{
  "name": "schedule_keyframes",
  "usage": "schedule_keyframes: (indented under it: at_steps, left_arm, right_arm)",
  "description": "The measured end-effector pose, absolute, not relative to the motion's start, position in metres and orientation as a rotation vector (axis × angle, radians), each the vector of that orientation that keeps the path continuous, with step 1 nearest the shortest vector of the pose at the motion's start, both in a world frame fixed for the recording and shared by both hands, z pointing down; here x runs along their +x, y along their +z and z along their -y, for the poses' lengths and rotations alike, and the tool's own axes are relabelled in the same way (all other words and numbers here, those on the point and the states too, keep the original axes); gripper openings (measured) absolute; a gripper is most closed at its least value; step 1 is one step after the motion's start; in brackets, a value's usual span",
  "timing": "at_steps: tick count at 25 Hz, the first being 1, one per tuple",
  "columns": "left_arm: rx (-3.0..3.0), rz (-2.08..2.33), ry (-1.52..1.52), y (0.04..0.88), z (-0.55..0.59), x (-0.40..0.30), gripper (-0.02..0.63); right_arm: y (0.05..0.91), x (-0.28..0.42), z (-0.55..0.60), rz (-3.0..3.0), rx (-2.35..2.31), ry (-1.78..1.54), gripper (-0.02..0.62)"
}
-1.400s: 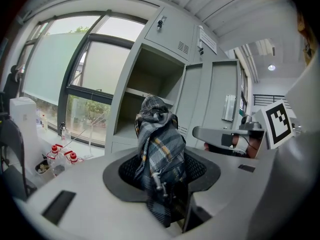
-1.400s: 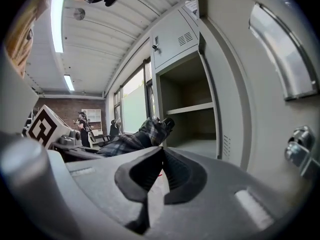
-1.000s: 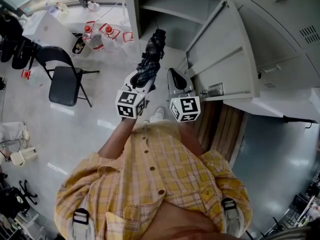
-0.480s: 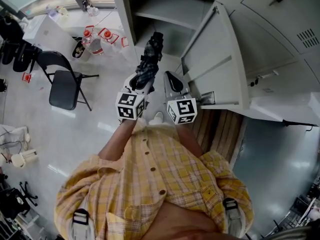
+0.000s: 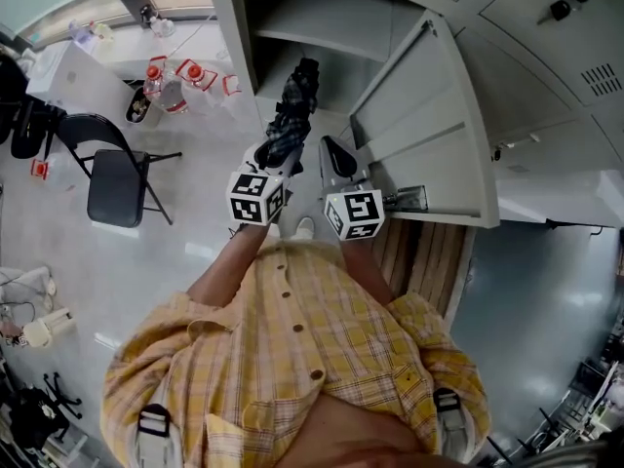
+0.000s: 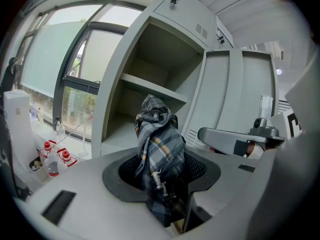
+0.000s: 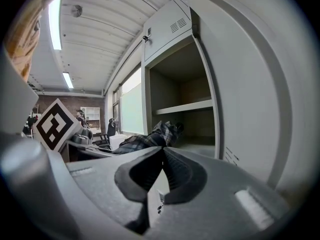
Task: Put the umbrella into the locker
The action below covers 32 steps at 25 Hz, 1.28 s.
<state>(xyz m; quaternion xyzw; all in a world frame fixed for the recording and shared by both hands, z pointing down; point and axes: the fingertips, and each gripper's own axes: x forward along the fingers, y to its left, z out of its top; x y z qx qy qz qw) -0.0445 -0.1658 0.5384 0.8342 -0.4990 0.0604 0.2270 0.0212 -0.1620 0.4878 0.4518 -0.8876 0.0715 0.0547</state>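
A folded grey plaid umbrella [image 5: 293,115] sticks out forward from my left gripper [image 5: 278,156], which is shut on its lower part. In the left gripper view the umbrella [image 6: 161,149] stands up between the jaws and its tip points at the open locker compartment [image 6: 145,104]. The locker [image 5: 327,22] is open, its door [image 5: 429,125] swung out to the right. My right gripper [image 5: 336,154] is beside the left one, near the door's edge, shut and empty. In the right gripper view its pads [image 7: 162,151] meet, with the umbrella [image 7: 145,140] to the left and the locker shelf [image 7: 185,106] ahead.
A black folding chair [image 5: 112,174] stands on the floor at the left. Water bottles [image 5: 161,76] and a white table [image 5: 83,66] are beyond it by the window. Closed locker doors [image 5: 556,37] run along the right, with a wooden strip [image 5: 419,252] under the open door.
Both grippers have drifted a little toward the open locker, with the umbrella still held in the left one. The chair and bottles have slid left in the head view.
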Motion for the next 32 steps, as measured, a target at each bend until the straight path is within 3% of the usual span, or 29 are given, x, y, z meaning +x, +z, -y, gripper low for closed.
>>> schedule_keyframes:
  at_steps: [32]
  left_arm:
    - [2.238,1.356,0.102,0.543,0.263,-0.053,0.183]
  right_arm:
    - [0.485,0.021,0.212,2.659,1.472,0.162,-0.003]
